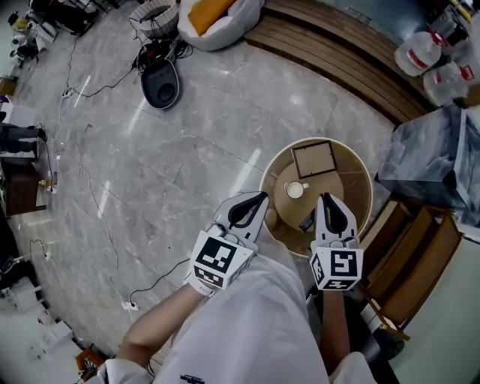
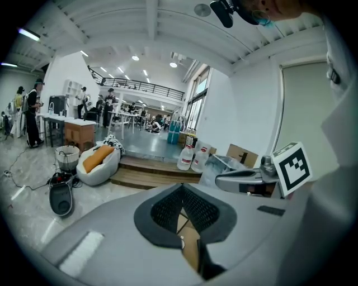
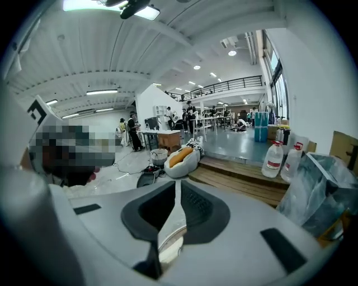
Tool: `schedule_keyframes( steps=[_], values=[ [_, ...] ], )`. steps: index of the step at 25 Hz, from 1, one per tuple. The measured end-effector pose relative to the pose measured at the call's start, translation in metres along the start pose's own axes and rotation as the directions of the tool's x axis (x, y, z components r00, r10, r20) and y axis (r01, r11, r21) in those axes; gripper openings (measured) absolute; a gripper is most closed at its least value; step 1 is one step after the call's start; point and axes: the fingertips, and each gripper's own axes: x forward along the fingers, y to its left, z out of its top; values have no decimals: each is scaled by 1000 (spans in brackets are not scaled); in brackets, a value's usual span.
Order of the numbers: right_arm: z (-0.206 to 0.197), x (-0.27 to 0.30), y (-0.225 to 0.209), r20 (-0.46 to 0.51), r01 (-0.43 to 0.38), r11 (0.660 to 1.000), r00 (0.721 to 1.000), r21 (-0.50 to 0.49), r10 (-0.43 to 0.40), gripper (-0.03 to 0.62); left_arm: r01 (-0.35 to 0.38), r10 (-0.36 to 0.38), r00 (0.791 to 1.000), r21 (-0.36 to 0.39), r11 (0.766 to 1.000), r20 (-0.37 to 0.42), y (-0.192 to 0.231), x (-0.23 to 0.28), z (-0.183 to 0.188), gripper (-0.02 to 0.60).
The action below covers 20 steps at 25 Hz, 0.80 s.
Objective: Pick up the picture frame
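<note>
A grey marble floor (image 1: 187, 150) filled most of the head view, and a long wooden step (image 1: 337, 60) ran across its far side. On the floor stood a round wooden desk (image 1: 352, 187), close in front of the person. Beside the desk, at the right, there was a grey plastic bag (image 1: 442, 157). A white bean bag (image 1: 217, 19) with an orange cushion lay by the step, and two large plastic bottles (image 1: 431, 64) stood at the far right.

The person held both grippers over the near side of the desk. The left gripper (image 1: 255, 201) pointed over the near left edge. In the left gripper view its pads (image 2: 168, 209) met at the tip, and nothing was between them. The right gripper (image 1: 327, 201) pointed over the near edge, a little to the right of the middle. In the right gripper view the jaws of the right gripper (image 3: 177, 192) were together with only a thin slit, and they held nothing.

The picture frame (image 1: 314, 159) lay flat at the far edge of the desk, well apart from both grippers. It had a dark thin border and a brown inside. A white cup (image 1: 295, 190) stood near the middle of the desk, between the frame and the grippers. A small dark thing (image 1: 307, 221) lay near the near edge, just beside the right gripper; I could not tell what it was.
</note>
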Motion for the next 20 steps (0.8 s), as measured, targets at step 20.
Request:
schedule_keyframes(
  steps=[20],
  values=[
    [-57, 149, -86, -194, -145, 983, 973, -115, 121, 9, -32, 21, 992, -85, 996, -126, 52, 132, -41, 3]
  ],
)
